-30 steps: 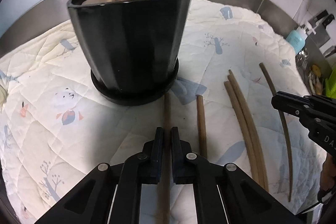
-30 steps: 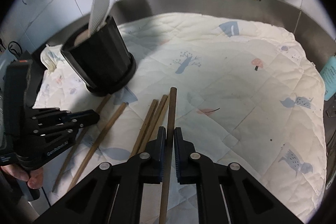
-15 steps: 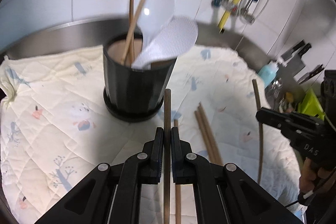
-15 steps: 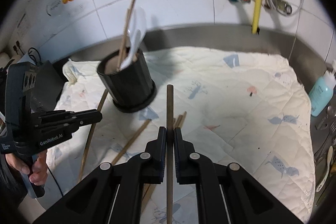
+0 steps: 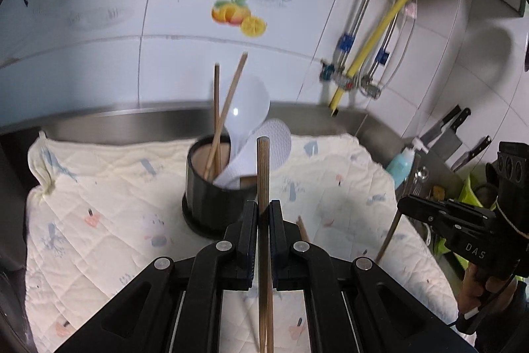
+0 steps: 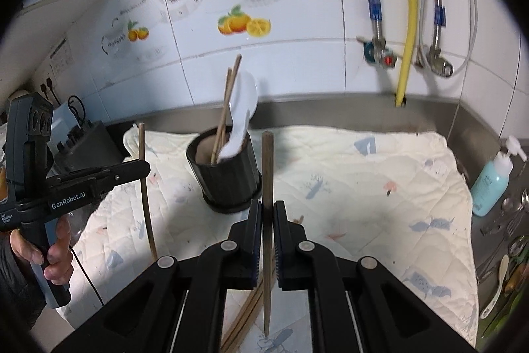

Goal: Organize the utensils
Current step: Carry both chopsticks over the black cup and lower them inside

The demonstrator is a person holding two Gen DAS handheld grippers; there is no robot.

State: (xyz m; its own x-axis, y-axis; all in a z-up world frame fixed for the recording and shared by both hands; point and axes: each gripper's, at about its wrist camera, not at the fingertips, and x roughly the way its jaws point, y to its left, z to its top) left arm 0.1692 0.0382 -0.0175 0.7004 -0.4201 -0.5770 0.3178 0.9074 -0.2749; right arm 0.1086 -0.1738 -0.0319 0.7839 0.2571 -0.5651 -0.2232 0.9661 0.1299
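A black utensil holder (image 5: 211, 187) (image 6: 228, 174) stands on the quilted cloth, with two chopsticks (image 5: 220, 121) and white spoons (image 5: 251, 108) in it. My left gripper (image 5: 263, 217) is shut on a brown chopstick (image 5: 263, 174), held upright above the cloth in front of the holder; it also shows in the right wrist view (image 6: 132, 169). My right gripper (image 6: 267, 217) is shut on another brown chopstick (image 6: 267, 167), also upright, to the holder's right. Several loose chopsticks (image 6: 244, 316) lie on the cloth below it.
The cream quilted cloth (image 6: 380, 181) covers a steel counter against a tiled wall. A blue soap bottle (image 6: 492, 181), knives (image 5: 453, 128) and loose cutlery (image 6: 509, 240) are at the right edge. Pipes and a yellow hose (image 6: 408, 12) hang on the wall.
Both grippers have risen from the cloth, each lifting its chopstick upright. The holder now looks farther and lower in both views.
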